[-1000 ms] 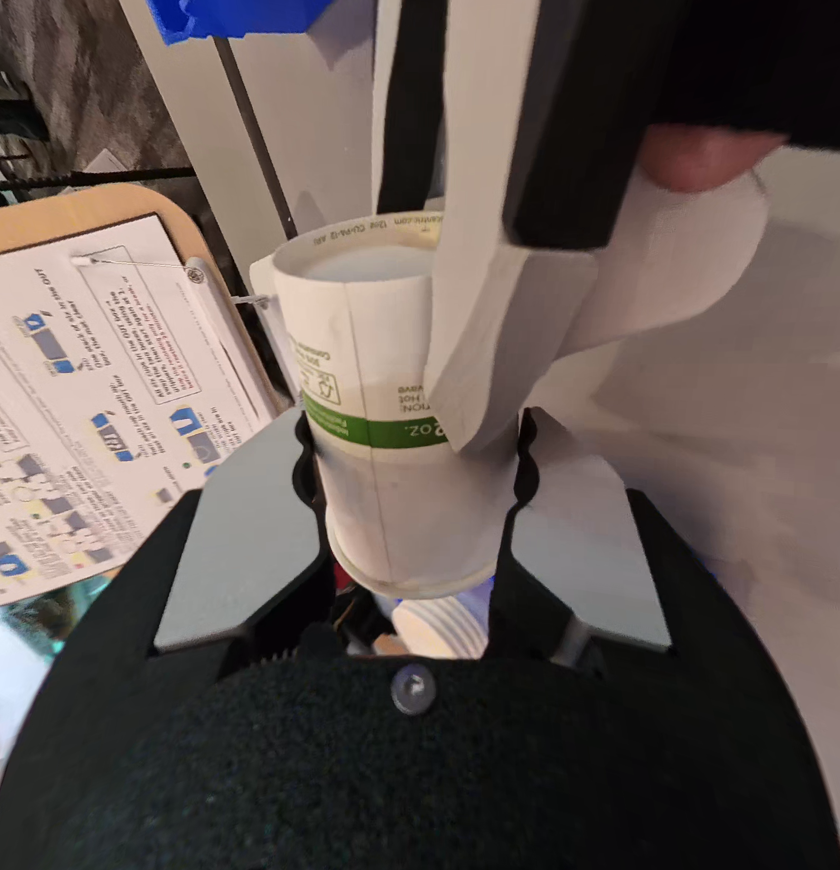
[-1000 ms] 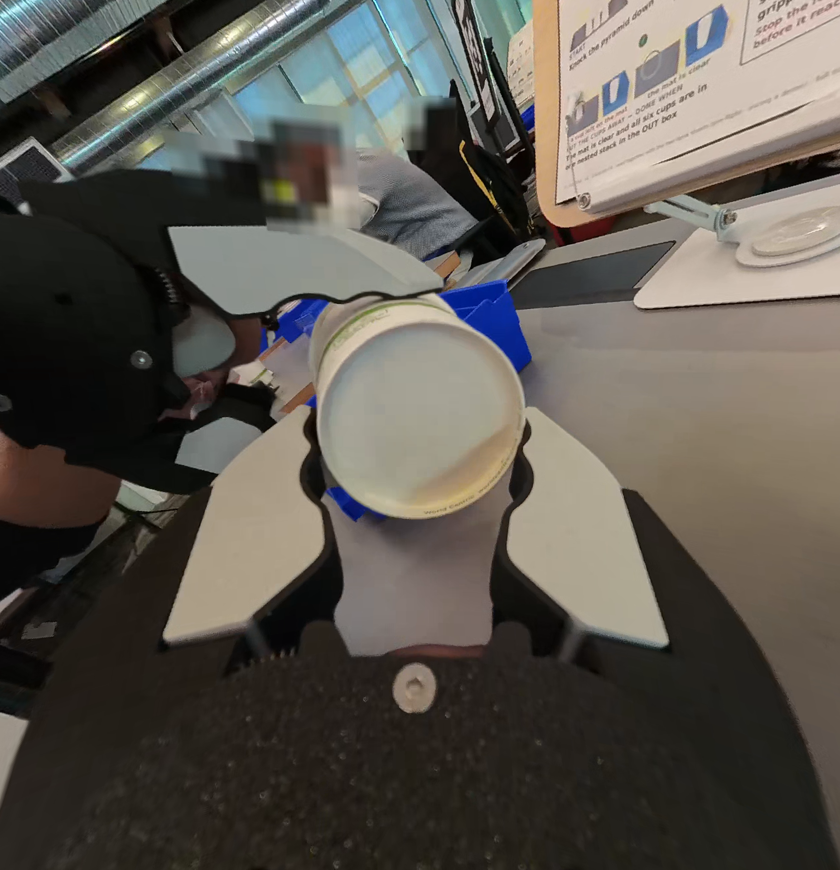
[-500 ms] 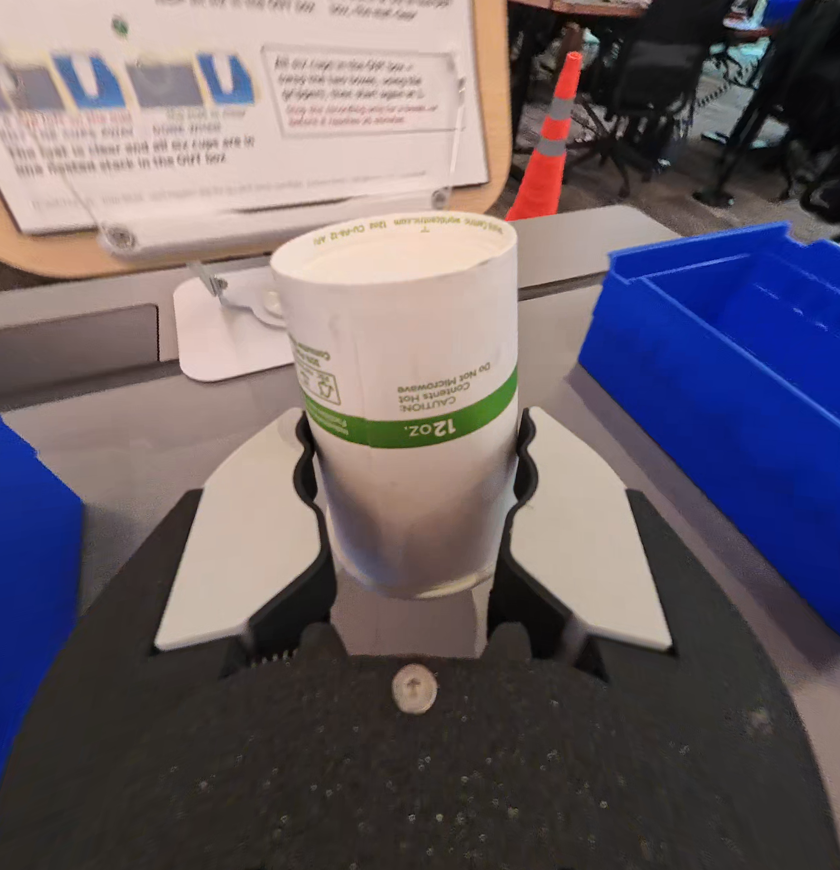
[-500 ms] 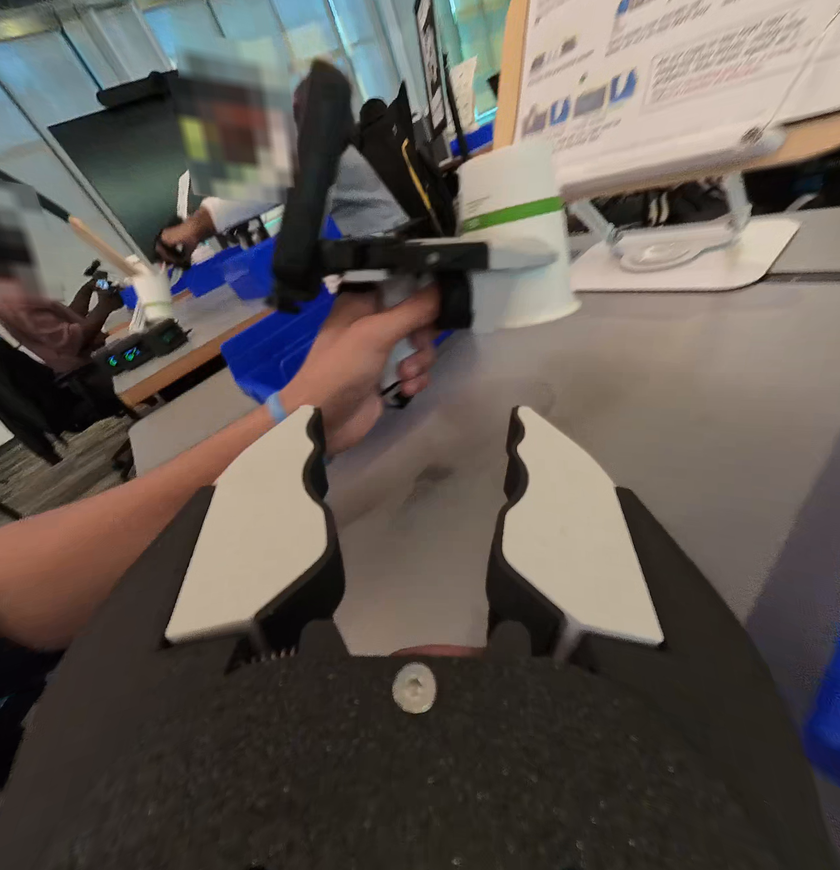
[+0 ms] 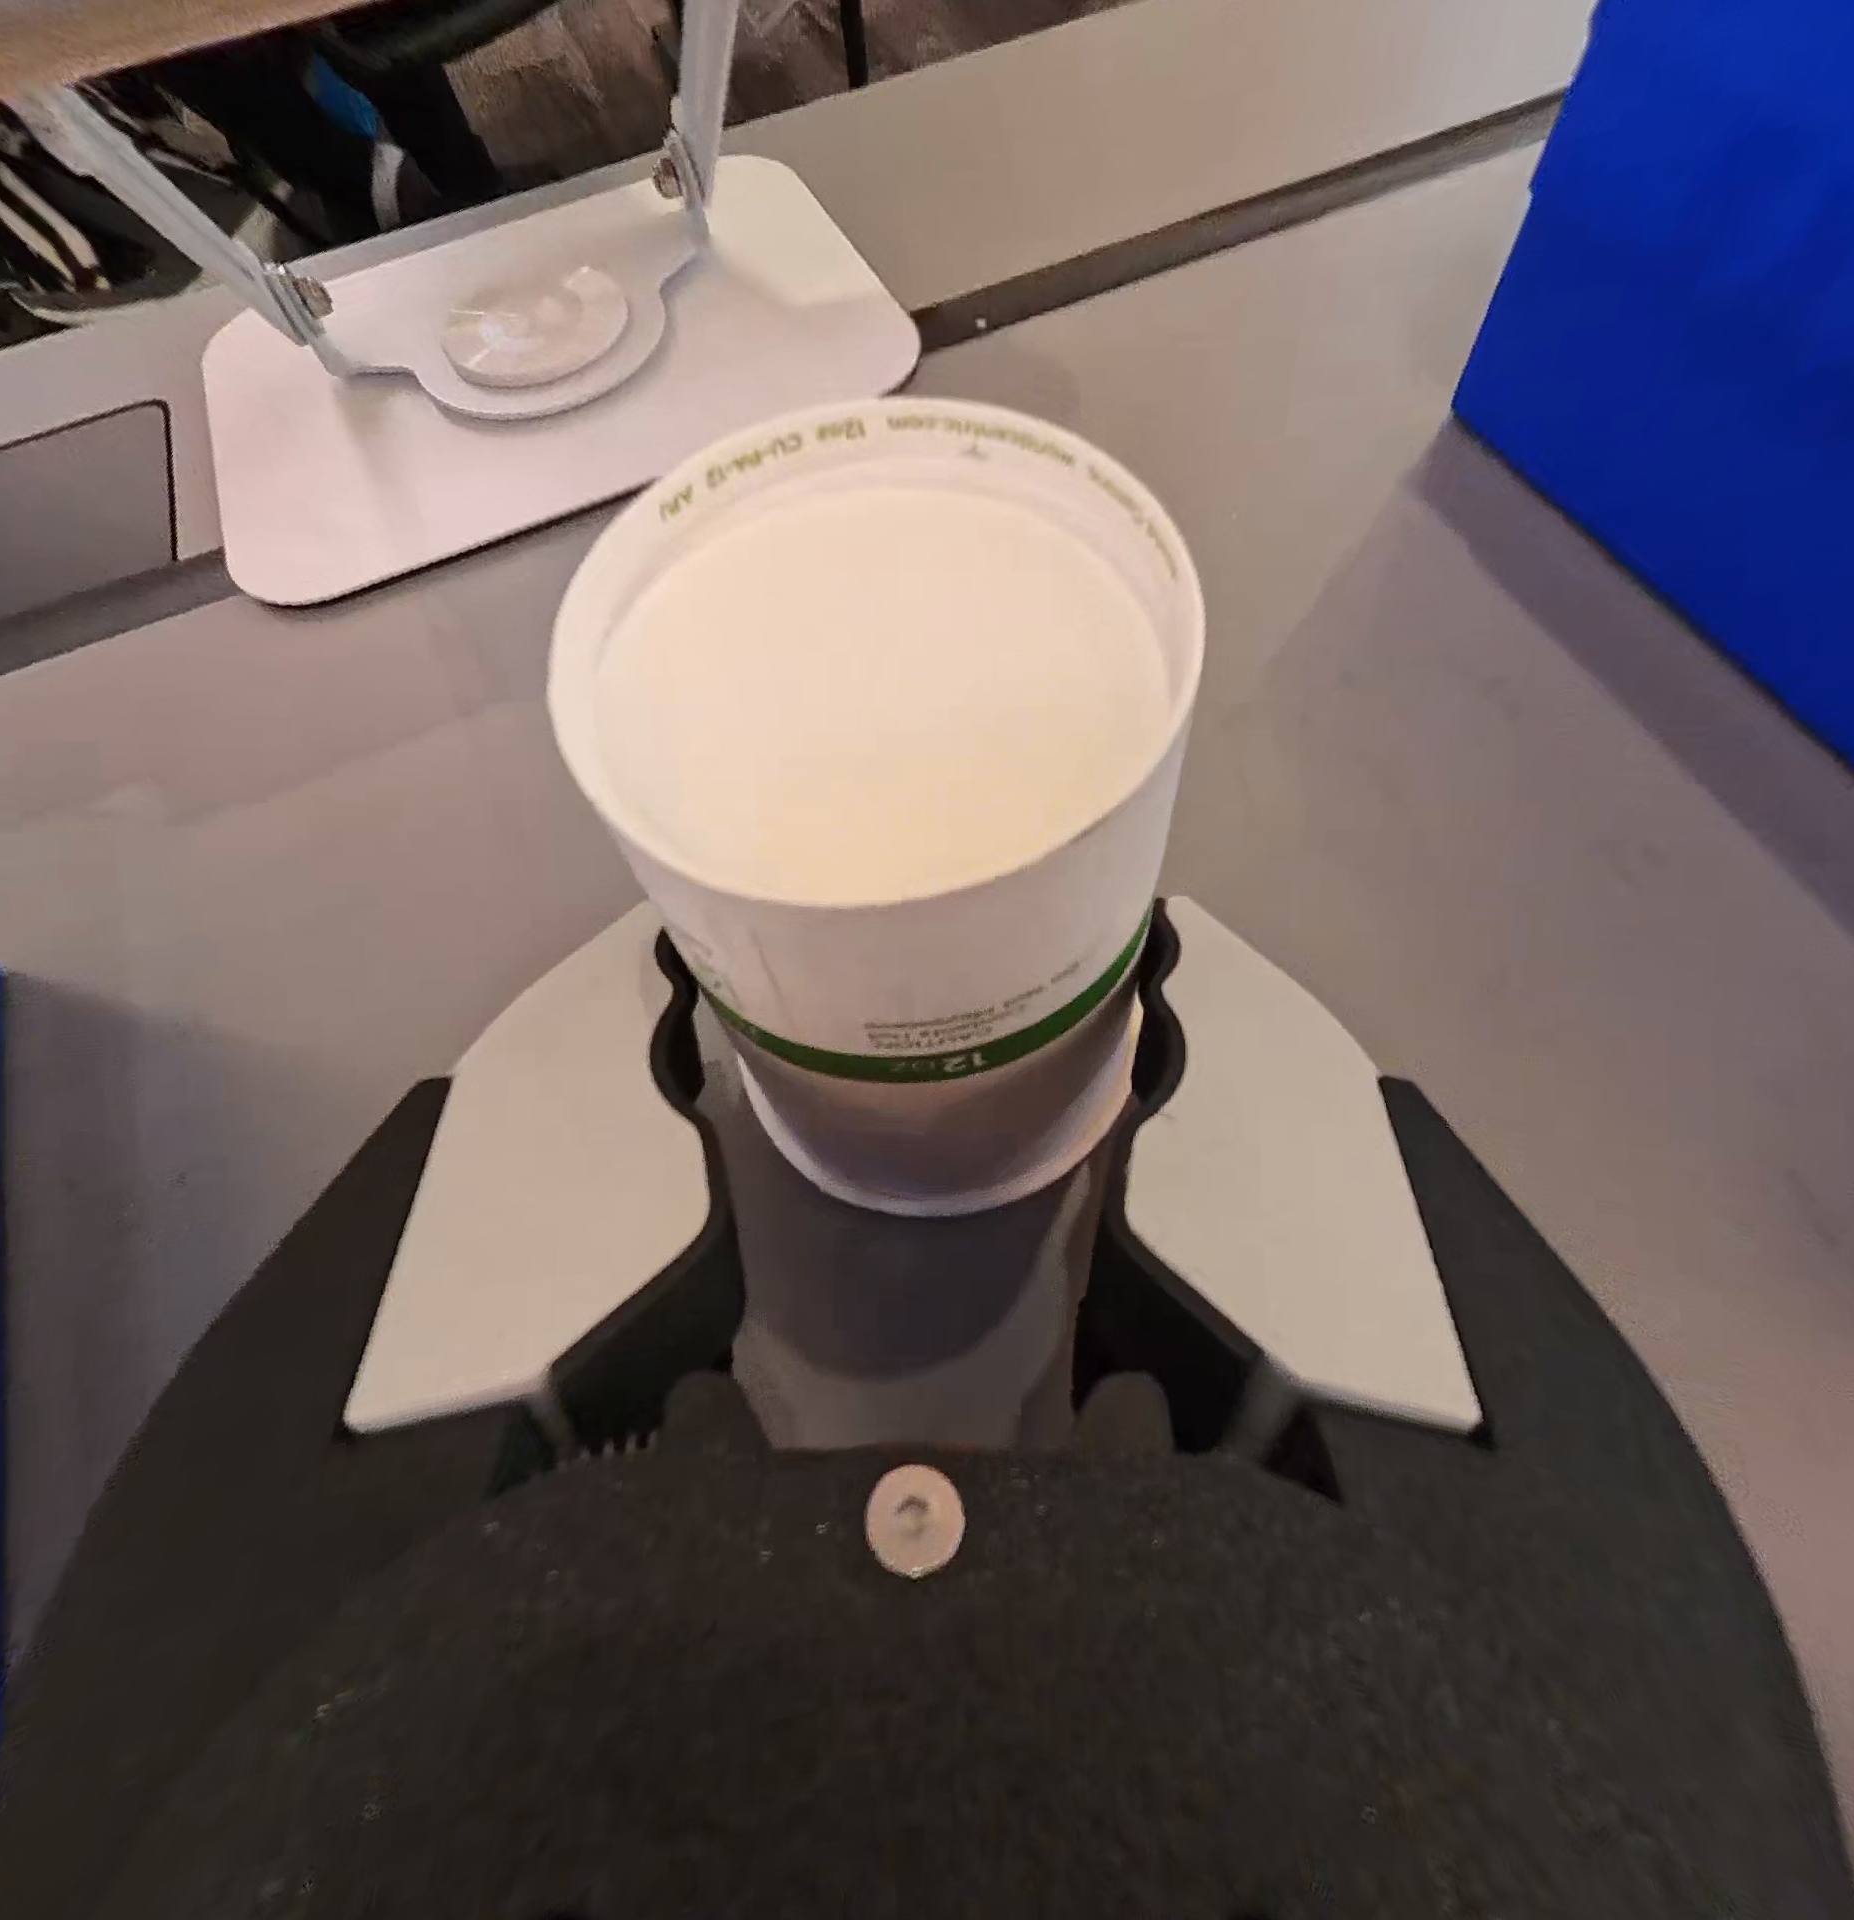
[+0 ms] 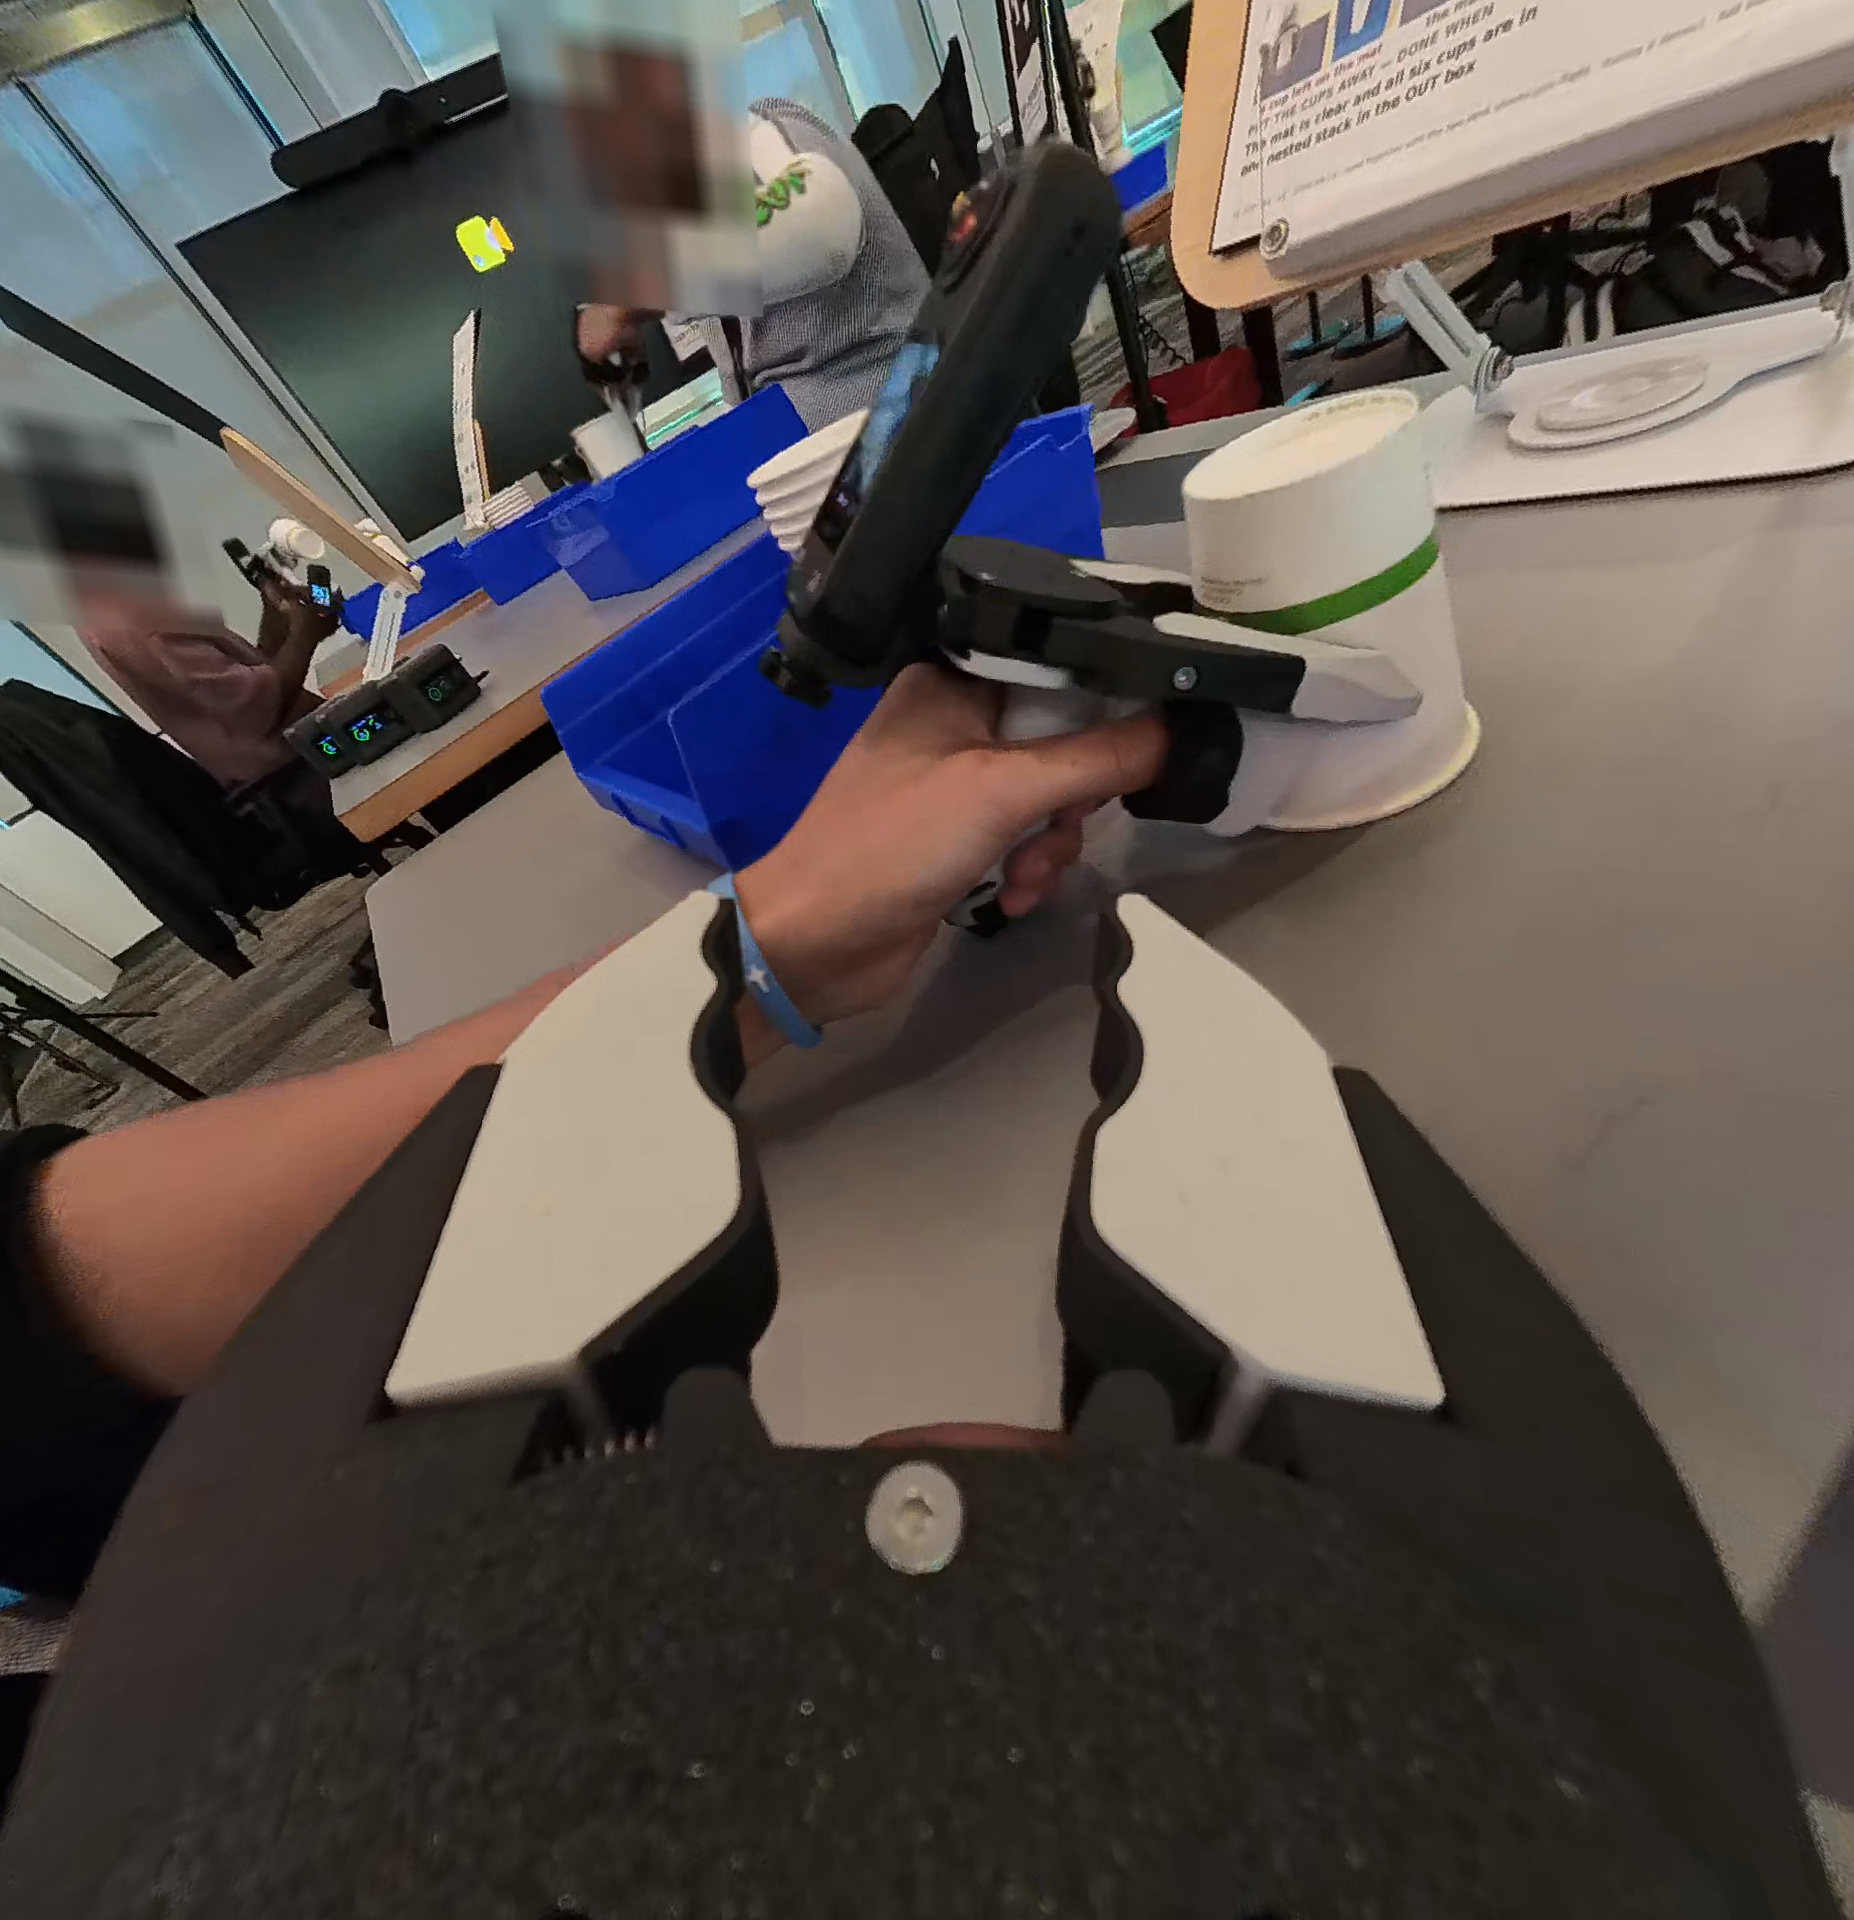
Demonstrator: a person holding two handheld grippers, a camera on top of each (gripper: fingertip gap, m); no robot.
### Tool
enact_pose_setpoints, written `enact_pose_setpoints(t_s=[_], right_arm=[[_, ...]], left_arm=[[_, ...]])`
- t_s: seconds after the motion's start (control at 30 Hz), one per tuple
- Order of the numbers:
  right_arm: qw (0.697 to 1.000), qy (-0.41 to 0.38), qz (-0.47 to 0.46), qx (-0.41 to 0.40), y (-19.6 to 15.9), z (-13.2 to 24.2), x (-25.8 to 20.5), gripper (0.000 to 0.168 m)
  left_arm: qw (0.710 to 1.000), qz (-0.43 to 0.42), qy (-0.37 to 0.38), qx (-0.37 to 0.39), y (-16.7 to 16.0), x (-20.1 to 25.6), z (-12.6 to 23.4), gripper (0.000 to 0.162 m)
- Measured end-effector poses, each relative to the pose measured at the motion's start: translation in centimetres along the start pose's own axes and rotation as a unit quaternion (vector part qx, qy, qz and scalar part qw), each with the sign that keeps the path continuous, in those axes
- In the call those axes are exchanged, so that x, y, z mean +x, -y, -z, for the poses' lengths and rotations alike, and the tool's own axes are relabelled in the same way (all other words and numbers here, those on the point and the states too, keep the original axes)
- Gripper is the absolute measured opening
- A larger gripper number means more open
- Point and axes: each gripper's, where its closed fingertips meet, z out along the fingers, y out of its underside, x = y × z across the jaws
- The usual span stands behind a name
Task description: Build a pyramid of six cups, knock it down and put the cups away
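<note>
A grey surface point(image 5: 279, 852) carries a white stand base point(image 5: 549, 364) at its far edge, and everything else sits nearer than that base. Just in front of it, an upside-down white paper cup point(image 5: 881, 748) with a green band rests rim-down on the surface, gripped between the fingers of the left tool point(image 5: 907, 997). A blue bin point(image 6: 798, 665) lies to the left of the base. The right tool point(image 6: 907, 997) hangs open and empty above the surface, well short of the cup.
</note>
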Motion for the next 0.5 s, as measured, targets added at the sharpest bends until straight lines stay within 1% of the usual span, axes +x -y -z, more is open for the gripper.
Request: enact_pose_setpoints(t_s=[0.2, 0.27, 0.33, 0.37, 0.4, 0.43, 0.47, 0.5], right_arm=[[1.0, 0.003, -0.017, -0.011, -0.6, -0.2, 0.4, 0.065], [1.0, 0.001, -0.011, -0.011, -0.6, 0.0, 0.5, 0.065], [1.0, 0.001, -0.006, -0.014, -0.8, 0.2, 0.6, 0.065], [1.0, 0.003, -0.005, -0.017, -0.9, 0.3, 0.7, 0.065], [1.0, 0.006, -0.006, -0.02, -1.1, 0.4, 0.7, 0.066], [1.0, 0.012, -0.005, -0.023, -1.3, 0.4, 0.7, 0.066], [1.0, 0.014, -0.002, -0.025, -1.5, 0.5, 0.7, 0.065], [0.999, 0.013, 0.0, -0.03, -1.7, 0.4, 0.8, 0.065]], left_arm=[[1.0, 0.005, -0.003, -0.012, -0.3, 0.1, 0.7, 0.084], [1.0, 0.022, -0.013, 0.002, 0.8, 0.4, 2.5, 0.106], [0.998, 0.013, -0.059, 0.027, 2.6, 1.3, 6.6, 0.103], [0.996, 0.01, -0.078, 0.041, 4.0, 1.3, 9.0, 0.098], [0.992, 0.016, -0.113, 0.047, 5.5, 1.4, 11.5, 0.09], [0.984, 0.014, -0.172, 0.042, 6.8, 2.1, 14.2, 0.085], [0.975, -0.004, -0.22, 0.02, 7.5, 2.4, 16.6, 0.082], [0.971, -0.035, -0.238, -0.006, 8.1, 1.5, 18.5, 0.081]])
